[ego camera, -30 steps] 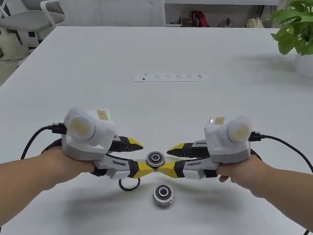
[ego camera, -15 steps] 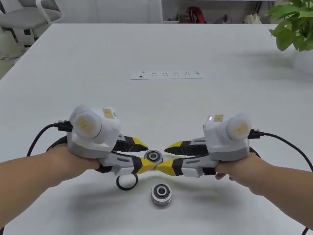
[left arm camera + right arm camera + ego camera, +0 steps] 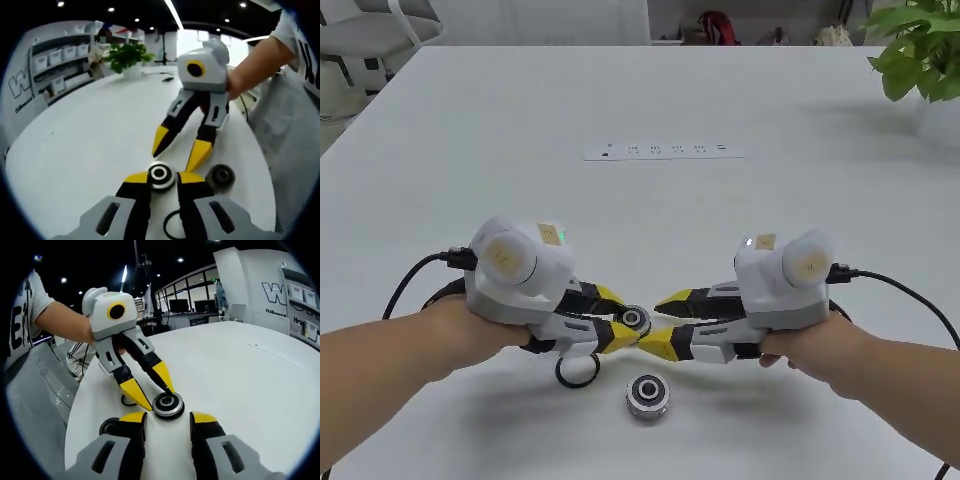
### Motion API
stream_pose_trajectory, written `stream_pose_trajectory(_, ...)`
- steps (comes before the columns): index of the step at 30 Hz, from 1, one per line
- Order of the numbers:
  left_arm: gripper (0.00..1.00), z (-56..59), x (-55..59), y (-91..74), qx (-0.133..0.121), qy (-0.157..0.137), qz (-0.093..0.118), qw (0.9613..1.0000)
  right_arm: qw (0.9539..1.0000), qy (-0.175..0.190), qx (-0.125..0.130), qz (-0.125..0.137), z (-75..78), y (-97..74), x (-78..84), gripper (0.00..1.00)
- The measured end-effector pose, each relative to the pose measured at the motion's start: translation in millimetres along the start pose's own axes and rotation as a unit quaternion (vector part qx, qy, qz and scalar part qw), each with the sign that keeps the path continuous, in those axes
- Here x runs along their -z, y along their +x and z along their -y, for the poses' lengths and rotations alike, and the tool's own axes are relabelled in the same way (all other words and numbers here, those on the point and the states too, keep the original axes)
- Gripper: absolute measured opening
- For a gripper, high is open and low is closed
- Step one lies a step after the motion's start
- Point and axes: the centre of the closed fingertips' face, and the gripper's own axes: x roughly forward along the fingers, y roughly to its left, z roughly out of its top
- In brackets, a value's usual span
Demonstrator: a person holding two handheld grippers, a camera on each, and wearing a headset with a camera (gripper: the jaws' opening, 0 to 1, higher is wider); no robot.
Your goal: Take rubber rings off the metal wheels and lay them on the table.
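My left gripper (image 3: 625, 320) is shut on a small metal wheel (image 3: 634, 319) with a silver rim and dark centre, held just above the table; its own view shows the wheel (image 3: 161, 174) between the yellow tips. Facing it, my right gripper (image 3: 652, 325) stands open, its tips just short of the wheel (image 3: 168, 405). A second wheel (image 3: 648, 394), with a dark rubber ring around it, lies on the table below them. A loose black rubber ring (image 3: 578, 372) lies flat under the left gripper.
The white table (image 3: 650, 220) stretches far ahead. A white power strip (image 3: 663, 152) lies mid-table and a green plant (image 3: 920, 50) stands at the far right corner. Cables trail back from both grippers.
The left gripper's jaws have closed in on the wheel and it has edged right. The right gripper's lower jaw has come off the wheel.
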Motion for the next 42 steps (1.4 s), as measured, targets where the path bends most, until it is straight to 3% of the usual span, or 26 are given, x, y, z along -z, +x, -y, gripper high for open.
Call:
stream_pose_trajectory(14, 0.16, -4.7, -0.9, 1.3, -0.014, 0.001, -0.002, 0.9999, 1.0, -0.004, -0.001, -0.002, -1.8, 0.2, 0.3, 0.31)
stream_pose_trajectory(18, 0.14, -5.4, -1.6, 2.6, -0.02, 0.017, -0.004, 0.9996, 1.0, -0.005, 0.0, -0.001, -1.8, 2.0, -1.2, 0.31)
stream_pose_trajectory(23, 0.14, -5.8, -0.4, 1.6, -0.024, 0.006, -0.004, 0.9997, 1.0, -0.008, -0.003, 0.0, -3.7, 5.5, -1.8, 0.31)
stream_pose_trajectory(42, 0.13, -4.5, -0.1, 1.5, -0.037, -0.007, 0.004, 0.9993, 0.9994, -0.017, 0.03, 0.003, 0.3, 18.7, -1.2, 0.28)
